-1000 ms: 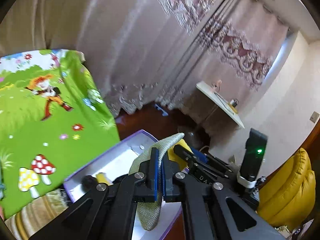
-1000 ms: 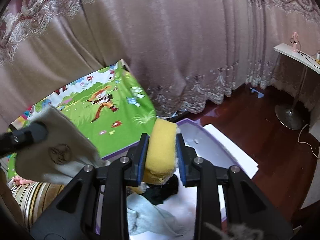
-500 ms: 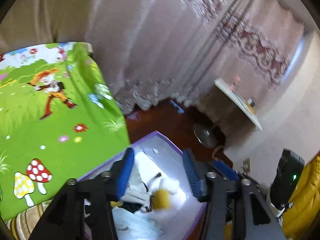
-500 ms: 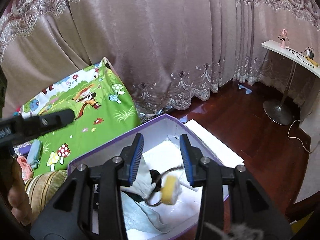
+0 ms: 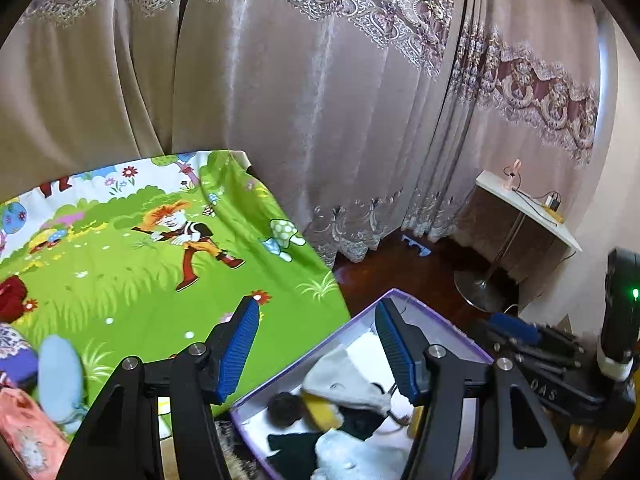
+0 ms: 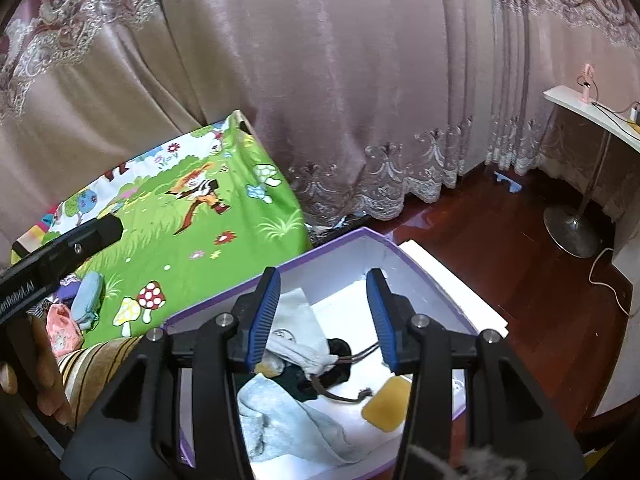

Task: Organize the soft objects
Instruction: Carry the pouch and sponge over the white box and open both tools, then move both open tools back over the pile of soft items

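Both grippers, left [image 5: 316, 344] and right [image 6: 324, 316], open empty over the purple box [image 6: 328, 246]; its loose cord [image 6: 340, 396] perhaps snags a finger on withdrawal

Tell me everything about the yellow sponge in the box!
The yellow sponge is a soft-looking, foamy pad with rounded corners. It lies flat on the white floor of the purple-edged box, near the right side, with nothing gripping it. A dark cord ends right beside it. A black claw arm hides one edge.
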Motion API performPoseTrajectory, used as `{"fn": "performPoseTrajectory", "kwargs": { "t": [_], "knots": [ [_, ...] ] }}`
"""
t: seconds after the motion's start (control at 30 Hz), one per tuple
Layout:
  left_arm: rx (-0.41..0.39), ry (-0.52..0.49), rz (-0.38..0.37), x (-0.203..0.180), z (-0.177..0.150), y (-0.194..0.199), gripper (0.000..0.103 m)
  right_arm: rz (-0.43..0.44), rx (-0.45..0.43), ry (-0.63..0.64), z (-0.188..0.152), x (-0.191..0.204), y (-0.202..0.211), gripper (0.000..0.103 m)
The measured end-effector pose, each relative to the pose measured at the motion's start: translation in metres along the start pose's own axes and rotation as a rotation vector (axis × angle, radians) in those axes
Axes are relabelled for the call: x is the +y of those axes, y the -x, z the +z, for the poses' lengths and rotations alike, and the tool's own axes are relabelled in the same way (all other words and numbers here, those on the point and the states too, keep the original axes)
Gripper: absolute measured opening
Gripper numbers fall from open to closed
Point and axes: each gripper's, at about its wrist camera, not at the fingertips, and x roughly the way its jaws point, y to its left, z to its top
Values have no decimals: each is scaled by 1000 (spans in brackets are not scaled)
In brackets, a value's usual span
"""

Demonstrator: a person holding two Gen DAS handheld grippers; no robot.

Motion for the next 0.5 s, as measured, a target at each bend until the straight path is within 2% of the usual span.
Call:
{"fn": "performPoseTrajectory", "kwargs": {
  "t": [0.17, 0.5],
  "knots": [
    [10, 7, -1, 11, -6, 16, 61, 21, 0, 28, 1, 16, 2, 49],
    [5, 36, 77, 48, -23, 44, 61, 97, 13, 101, 0, 61, 2, 57]
  ]
}}
